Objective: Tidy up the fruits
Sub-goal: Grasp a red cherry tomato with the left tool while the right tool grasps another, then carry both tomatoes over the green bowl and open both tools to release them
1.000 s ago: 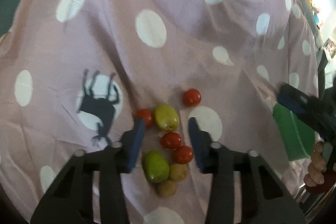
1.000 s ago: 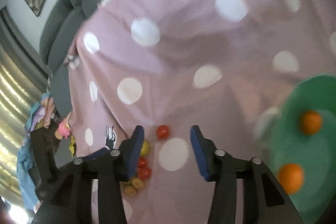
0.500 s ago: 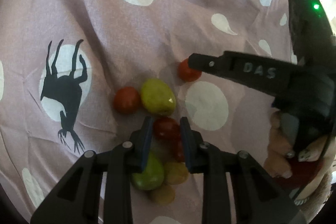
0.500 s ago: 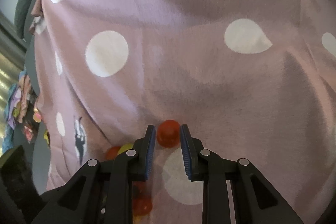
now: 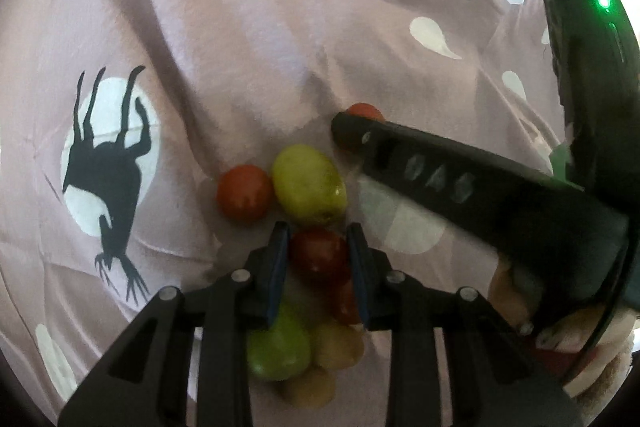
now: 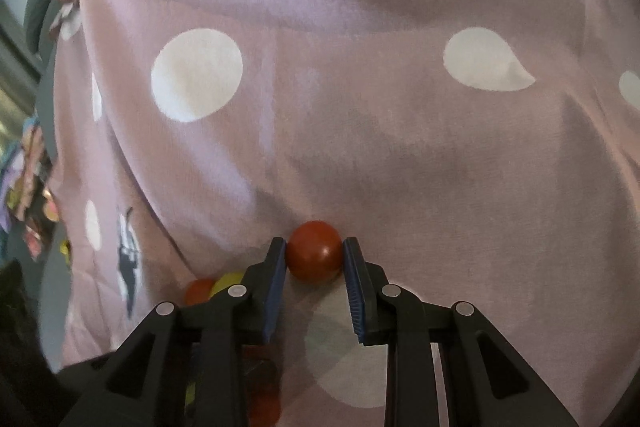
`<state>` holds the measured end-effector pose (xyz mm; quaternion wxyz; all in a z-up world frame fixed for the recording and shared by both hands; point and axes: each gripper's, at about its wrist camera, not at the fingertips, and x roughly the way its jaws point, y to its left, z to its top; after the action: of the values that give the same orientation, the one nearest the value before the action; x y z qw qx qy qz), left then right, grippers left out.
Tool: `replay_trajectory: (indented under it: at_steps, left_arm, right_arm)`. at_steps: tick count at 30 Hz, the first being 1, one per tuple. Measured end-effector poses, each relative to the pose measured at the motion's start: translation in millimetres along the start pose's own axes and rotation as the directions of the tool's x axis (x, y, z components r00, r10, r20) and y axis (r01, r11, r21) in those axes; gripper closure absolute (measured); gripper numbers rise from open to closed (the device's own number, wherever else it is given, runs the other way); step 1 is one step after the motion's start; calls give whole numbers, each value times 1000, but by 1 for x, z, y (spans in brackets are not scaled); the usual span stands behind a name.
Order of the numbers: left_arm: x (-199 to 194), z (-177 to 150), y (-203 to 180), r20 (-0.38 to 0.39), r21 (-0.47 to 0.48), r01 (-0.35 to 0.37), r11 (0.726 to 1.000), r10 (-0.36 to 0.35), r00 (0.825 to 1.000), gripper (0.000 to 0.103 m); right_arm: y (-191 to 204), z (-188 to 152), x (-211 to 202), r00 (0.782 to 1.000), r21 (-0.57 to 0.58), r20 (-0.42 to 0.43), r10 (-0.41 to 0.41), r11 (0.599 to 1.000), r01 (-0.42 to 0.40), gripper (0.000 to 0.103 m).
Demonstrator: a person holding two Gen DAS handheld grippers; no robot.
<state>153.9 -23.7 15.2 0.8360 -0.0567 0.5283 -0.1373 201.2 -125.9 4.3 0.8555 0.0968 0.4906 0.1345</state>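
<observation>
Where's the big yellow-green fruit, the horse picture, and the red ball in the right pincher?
Yellow-green fruit (image 5: 309, 183), left wrist view, its middle.
Horse picture (image 5: 105, 163), left wrist view, its body.
Red ball (image 6: 315, 256), right wrist view, its front.

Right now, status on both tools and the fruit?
Left tool shut on dark red fruit in the pile. Right tool shut on lone red fruit. Green fruit crowds left tool's tips.

left hand-held gripper (image 5: 318, 253) opening, red tomato (image 5: 318, 255) between
</observation>
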Motion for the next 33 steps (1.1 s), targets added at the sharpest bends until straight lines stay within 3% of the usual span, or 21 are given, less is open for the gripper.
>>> replay_trajectory:
  at_steps: [8,10,20,24,33]
  left_arm:
    - [4,0,-2,35,-1,-1,1000,1,999,76]
    - [2,-1,-4,40,-15,28,999,-27,999,76]
    - [-45,-19,-14,142,17,8,1000,-10,990,76]
    - [-68,-25,-19,195,32,6,999,-12,981,76]
    - [-101,-39,-52,296,93,-16,996,-12,955,76]
  right_arm:
    - [3,-8,-5,1000,-4,25,-17,1000,17,76]
    - [2,-11,-12,999,-8,37,-27,1000,27,76]
    - [-17,-31,-76,994,19,107,-32,999,30,76]
    - [-29,-47,-113,988,31,155,-12,999,7,76]
    - [-52,-86,-154,968,107,251,-14,994,-13,76]
